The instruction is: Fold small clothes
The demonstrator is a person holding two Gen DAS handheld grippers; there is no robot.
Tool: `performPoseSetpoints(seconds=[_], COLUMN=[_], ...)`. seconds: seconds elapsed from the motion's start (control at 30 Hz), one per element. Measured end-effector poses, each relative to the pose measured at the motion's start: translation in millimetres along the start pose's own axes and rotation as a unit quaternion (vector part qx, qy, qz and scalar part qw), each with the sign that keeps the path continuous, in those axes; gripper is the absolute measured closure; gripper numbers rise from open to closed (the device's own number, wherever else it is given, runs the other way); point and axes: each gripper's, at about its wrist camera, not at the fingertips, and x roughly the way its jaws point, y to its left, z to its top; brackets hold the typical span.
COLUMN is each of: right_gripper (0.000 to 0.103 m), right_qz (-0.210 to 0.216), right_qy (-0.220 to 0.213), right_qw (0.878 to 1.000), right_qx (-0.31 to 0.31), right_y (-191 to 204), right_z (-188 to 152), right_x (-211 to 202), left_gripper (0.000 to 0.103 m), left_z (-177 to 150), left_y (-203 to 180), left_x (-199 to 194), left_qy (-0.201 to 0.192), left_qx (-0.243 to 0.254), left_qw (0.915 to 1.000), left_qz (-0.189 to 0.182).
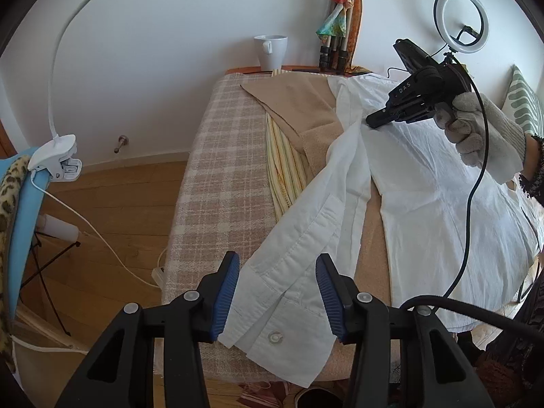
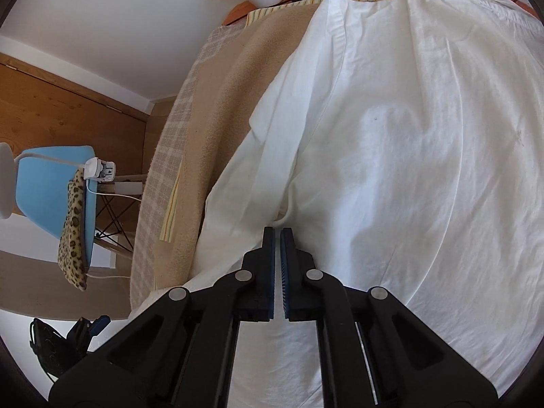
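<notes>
A white shirt (image 1: 435, 187) lies spread on the covered table, its long sleeve (image 1: 306, 238) running down toward me. My left gripper (image 1: 278, 292) stands open over the buttoned cuff (image 1: 282, 323), which lies between the blue pads (image 1: 227, 295) without being pressed. A gloved hand holds my right gripper (image 1: 370, 123) where the sleeve meets the shirt's body. In the right wrist view the right gripper (image 2: 277, 233) is shut, and a small pinch of the white shirt (image 2: 408, 153) sits at its tips.
A beige cloth (image 1: 295, 105) and a striped fabric (image 1: 285, 170) lie on the plaid cover (image 1: 221, 170). At the far edge stand a white mug (image 1: 271, 51) and a ring light (image 1: 462, 20). A clip lamp (image 1: 57, 159) grips a blue chair (image 2: 51, 187) at the left. A black cable (image 1: 476, 187) hangs over the shirt.
</notes>
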Motion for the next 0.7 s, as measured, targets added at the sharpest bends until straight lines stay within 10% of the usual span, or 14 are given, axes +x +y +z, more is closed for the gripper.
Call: performPoseSetpoints(seconds=[0.23, 0.37, 0.7], right_gripper=[0.099, 0.055, 0.059], right_qz=[0.034, 0.088, 0.028], right_qy=[-0.007, 0.025, 0.086], right_qw=[0.999, 0.996, 0.996], right_qx=[-0.014, -0.017, -0.023], right_y=[11.7, 48.3, 110.4], right_z=[-4.0, -18.1, -35.5], right_x=[-11.5, -6.2, 45.4], left_gripper=[0.065, 0.065, 0.065], left_z=[-4.0, -4.7, -4.8], left_y=[14.6, 11.9, 7.6], left_x=[15.3, 3.8, -22.1], left_qy=[0.017, 0.003, -0.033], left_qx=[-0.013, -0.006, 0.001], left_qw=[0.9997, 0.9999, 0.9994], left_qz=[0.008, 0.01, 0.007])
